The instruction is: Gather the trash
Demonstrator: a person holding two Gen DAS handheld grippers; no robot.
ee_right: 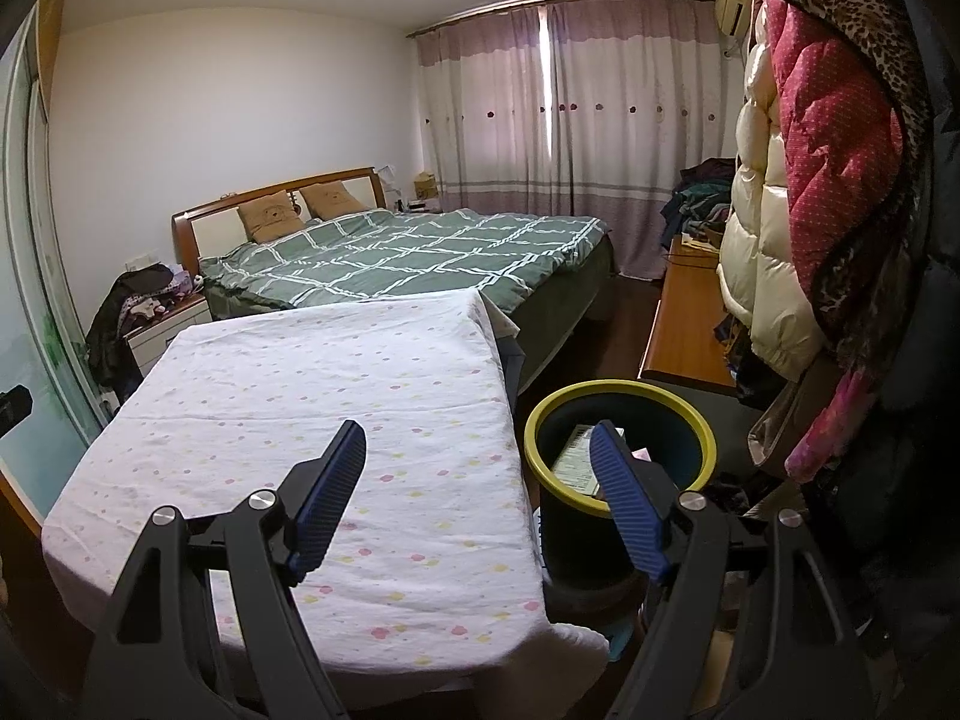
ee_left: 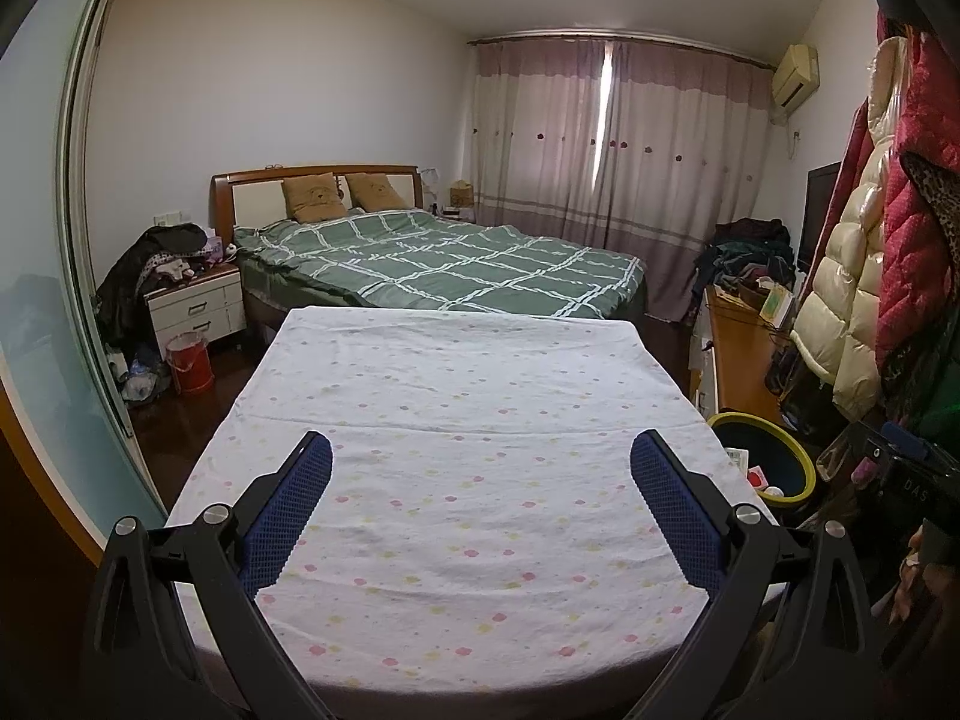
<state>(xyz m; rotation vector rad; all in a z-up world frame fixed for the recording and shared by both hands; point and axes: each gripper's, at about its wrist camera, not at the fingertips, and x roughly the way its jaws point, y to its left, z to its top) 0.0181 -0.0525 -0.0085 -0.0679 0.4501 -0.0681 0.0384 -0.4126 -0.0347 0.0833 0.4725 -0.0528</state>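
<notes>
2 pillows, 1 trash bin, 1 red bucket, 2 beds

**Two wrist views down the same bedroom**

The left wrist camera looks forward between its jaws, low over the cloth-covered bench, which fills the gap between them; the bin sits just outside the right jaw. The right wrist camera faces the same way from further right: the bench lies behind its left jaw, the bin behind its right. Both share the bench, bin, green bed, curtains and hanging coats.
</notes>
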